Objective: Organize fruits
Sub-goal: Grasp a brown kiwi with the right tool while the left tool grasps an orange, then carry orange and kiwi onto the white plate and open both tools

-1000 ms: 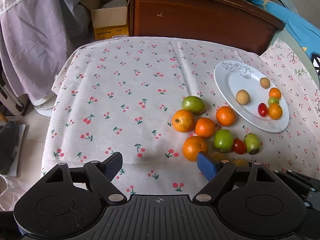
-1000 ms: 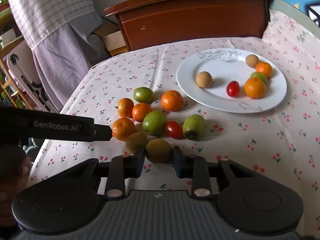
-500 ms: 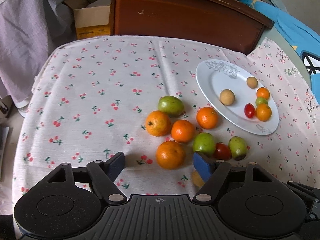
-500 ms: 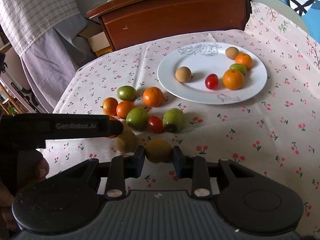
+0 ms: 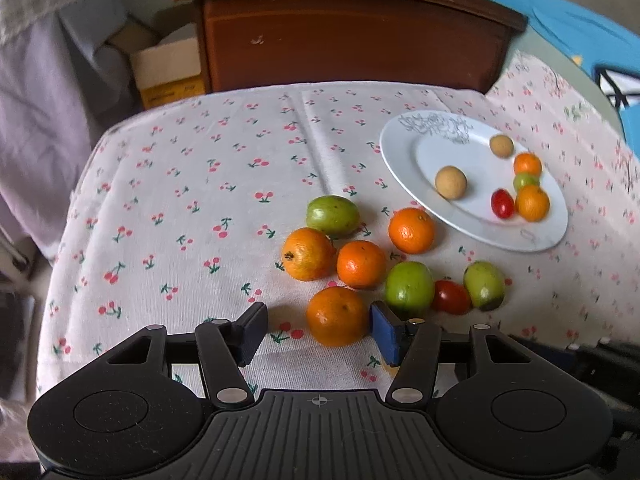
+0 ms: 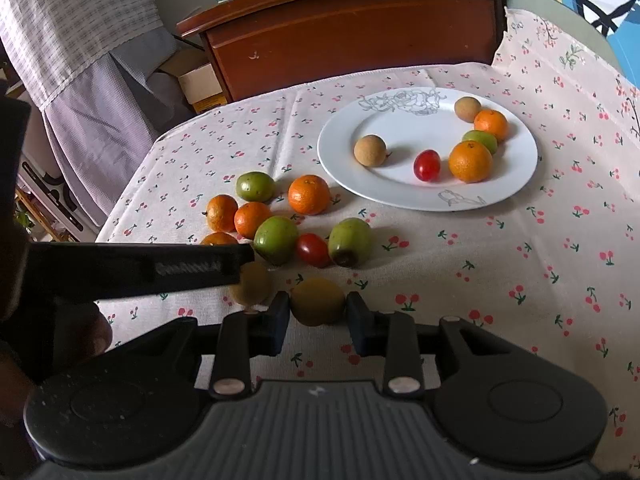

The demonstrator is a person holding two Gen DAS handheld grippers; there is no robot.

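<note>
Left wrist: left tool (image 5: 318, 334) closing around orange (image 5: 337, 316).

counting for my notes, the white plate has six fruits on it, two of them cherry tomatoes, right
Not quite: the white plate does hold six fruits, but only one is a cherry tomato. The right wrist view shows it beside two brown fruits, two oranges and one green fruit.

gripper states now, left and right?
Left gripper: closing around the nearest orange, not yet gripped.
Right gripper: shut on a yellow-green fruit.
</note>
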